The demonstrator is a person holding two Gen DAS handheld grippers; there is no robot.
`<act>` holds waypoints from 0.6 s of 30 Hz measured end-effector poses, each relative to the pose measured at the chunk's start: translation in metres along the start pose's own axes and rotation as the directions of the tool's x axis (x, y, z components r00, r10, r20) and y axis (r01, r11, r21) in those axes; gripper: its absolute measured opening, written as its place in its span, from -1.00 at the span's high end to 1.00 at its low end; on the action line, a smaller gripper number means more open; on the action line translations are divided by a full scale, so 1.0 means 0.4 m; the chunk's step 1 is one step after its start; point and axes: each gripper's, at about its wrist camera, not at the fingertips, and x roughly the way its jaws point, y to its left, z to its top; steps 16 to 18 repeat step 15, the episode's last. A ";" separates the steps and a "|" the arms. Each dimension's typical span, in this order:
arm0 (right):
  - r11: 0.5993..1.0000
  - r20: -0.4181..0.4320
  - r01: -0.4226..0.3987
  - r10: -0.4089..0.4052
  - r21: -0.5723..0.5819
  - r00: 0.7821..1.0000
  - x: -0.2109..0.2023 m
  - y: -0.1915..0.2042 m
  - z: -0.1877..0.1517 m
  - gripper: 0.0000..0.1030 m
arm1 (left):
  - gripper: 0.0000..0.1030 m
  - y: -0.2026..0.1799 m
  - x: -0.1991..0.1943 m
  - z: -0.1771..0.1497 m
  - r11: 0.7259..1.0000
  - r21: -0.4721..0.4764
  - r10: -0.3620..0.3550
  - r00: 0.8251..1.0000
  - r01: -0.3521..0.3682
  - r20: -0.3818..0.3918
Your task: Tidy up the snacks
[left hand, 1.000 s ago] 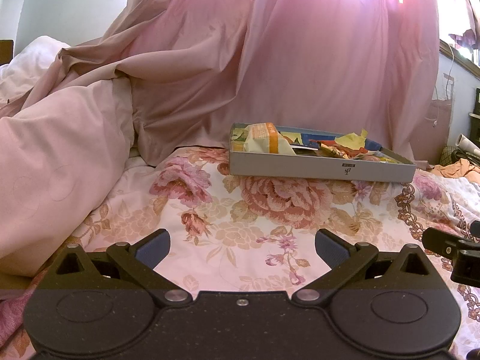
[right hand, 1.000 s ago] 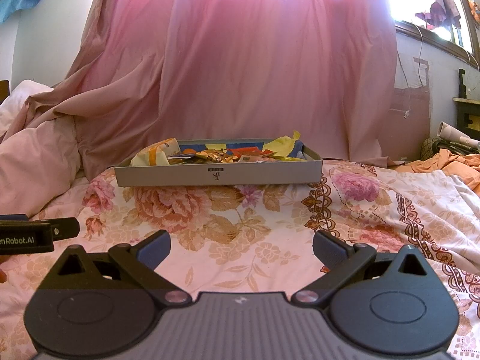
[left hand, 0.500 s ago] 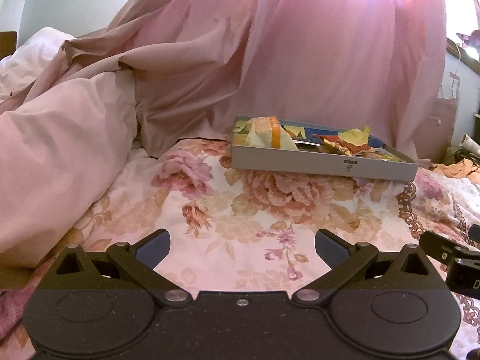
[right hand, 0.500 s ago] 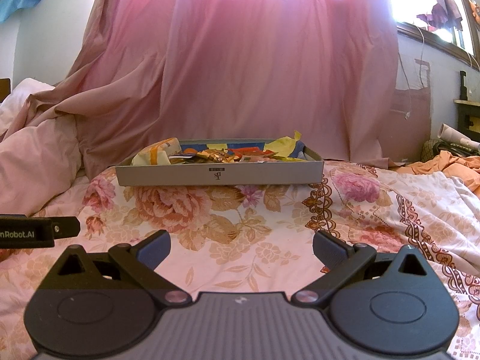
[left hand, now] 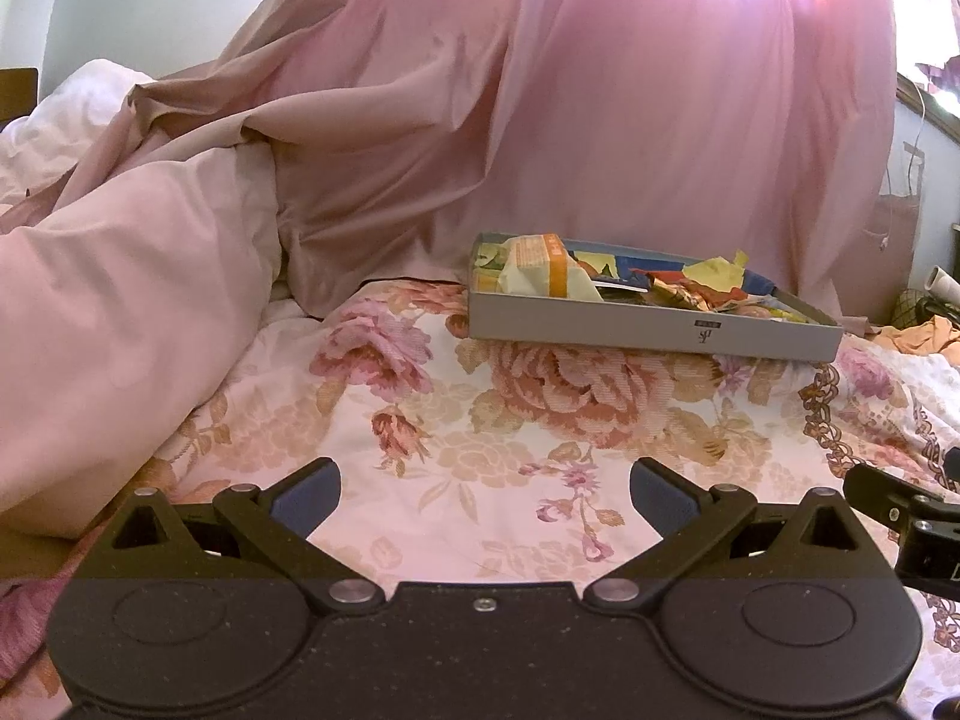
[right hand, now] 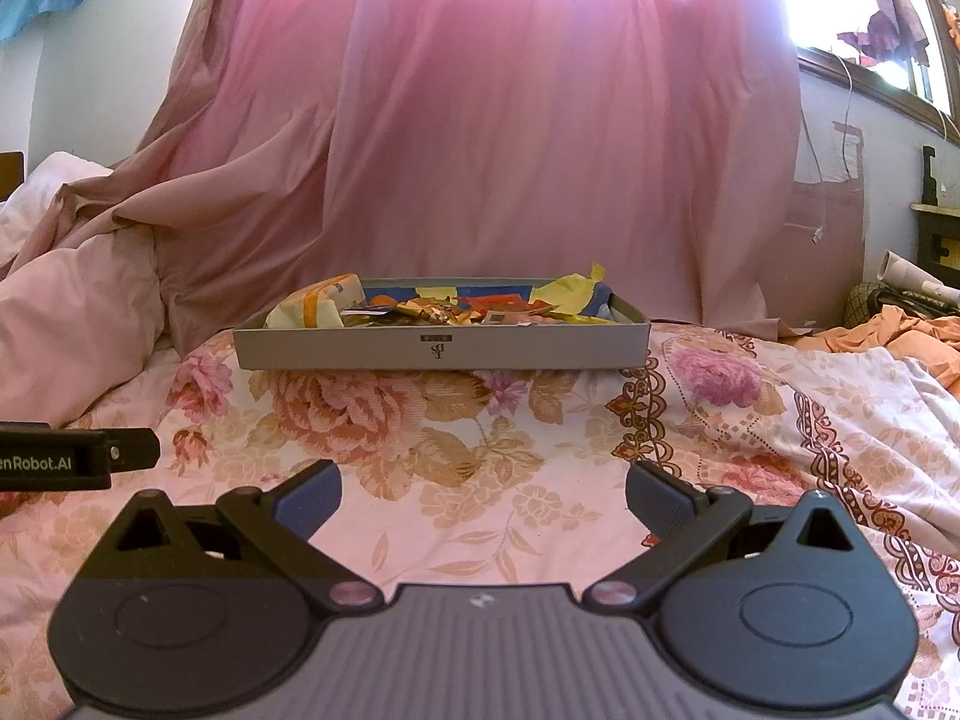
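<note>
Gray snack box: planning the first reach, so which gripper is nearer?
Roughly level; I cannot tell. Left gripper faces the gray snack box's left corner; right gripper faces it squarely.

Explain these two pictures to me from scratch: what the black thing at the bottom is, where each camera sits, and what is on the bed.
There is no robot here. A person holds a two-finger gripper in each hand, and each gripper carries a wide-angle camera looking forward along its fingers. The black shape at the bottom of each picture is the gripper itself.

One picture comes from the left gripper, the other from the right gripper. Both stand open with nothing between their blue-padded fingers. Each one also peeks into the edge of the other's view.

They hover over a floral bedsheet. Ahead lies a shallow grey box full of snack wrappers, among them a pale yellow packet with an orange stripe at its left end. A pink curtain hangs behind, and a pink duvet is bunched on the left.

Nothing is held.
</note>
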 end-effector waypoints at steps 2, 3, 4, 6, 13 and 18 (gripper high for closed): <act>1.000 0.000 0.000 0.000 0.000 1.000 0.000 0.000 0.000 -1.00 | -0.98 0.000 0.000 0.000 1.000 0.001 -0.001 1.000 0.001 0.000; 1.000 0.000 0.000 0.000 -0.001 1.000 0.000 0.000 0.000 -1.00 | -0.99 -0.001 0.000 0.000 1.000 0.001 -0.001 1.000 0.001 0.000; 1.000 -0.001 0.000 0.000 0.000 1.000 0.000 0.001 0.000 -1.00 | -0.99 -0.002 0.000 -0.001 1.000 0.001 -0.001 1.000 0.001 0.000; 1.000 0.000 0.000 0.000 0.001 1.000 0.000 0.001 0.000 -1.00 | -0.99 -0.003 -0.001 -0.001 1.000 0.002 0.001 1.000 -0.001 0.000; 1.000 0.000 0.000 0.000 0.000 1.000 0.000 0.001 0.000 -1.00 | -0.99 0.003 -0.001 0.002 1.000 0.004 0.001 1.000 -0.001 0.004; 1.000 0.000 0.000 0.000 0.000 1.000 0.000 0.001 0.000 -1.00 | -0.99 0.003 -0.001 0.003 1.000 0.004 0.001 1.000 -0.001 0.003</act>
